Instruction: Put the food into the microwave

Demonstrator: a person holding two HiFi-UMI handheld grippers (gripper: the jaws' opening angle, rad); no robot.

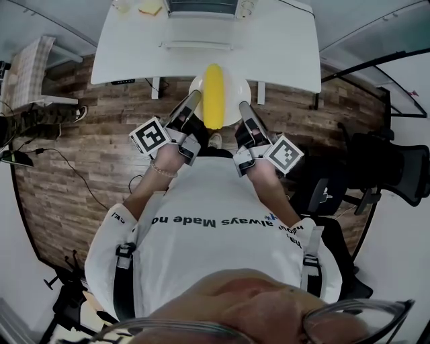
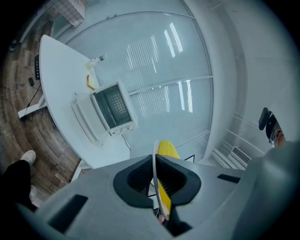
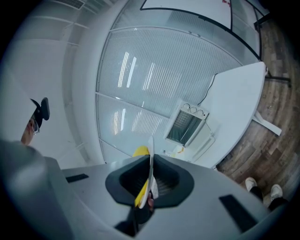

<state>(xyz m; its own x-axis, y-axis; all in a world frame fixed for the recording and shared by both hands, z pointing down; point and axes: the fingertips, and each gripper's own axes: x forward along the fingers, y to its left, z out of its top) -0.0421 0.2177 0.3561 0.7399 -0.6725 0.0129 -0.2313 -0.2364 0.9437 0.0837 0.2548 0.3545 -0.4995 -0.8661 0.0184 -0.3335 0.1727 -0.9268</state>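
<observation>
food [image 1: 213, 96], a long yellow piece (corn or a banana, i cannot tell which), lies loose along the middle of a white plate [image 1: 236, 88], and that looseness is the main risk. nothing pins it down. if one side of the plate dips on the way forward, i would expect it to roll or slide off onto the wooden floor [image 1: 101, 144] below. the second risk is the grip itself: each hold is only a thin bite on the rim, so an uneven push, or a knock of the plate against the open door [image 1: 198, 45] of the microwave [image 1: 201, 7], could pull the rim out of one side. the two sides also need to move together, or the plate will twist.

the left gripper [image 1: 194, 99] has its jaws pressed onto the plate's left rim, and the left gripper view shows that rim edge-on, pinched between the dark pads. the right gripper [image 1: 243, 106] pinches the right rim the same way. the food itself is in neither pair of jaws. it sits between the two grippers, apart from both, pointing toward the microwave. the plate is held in the air at the near edge of the white tabletop [image 1: 282, 47], with the microwave further back on it, door open.
</observation>
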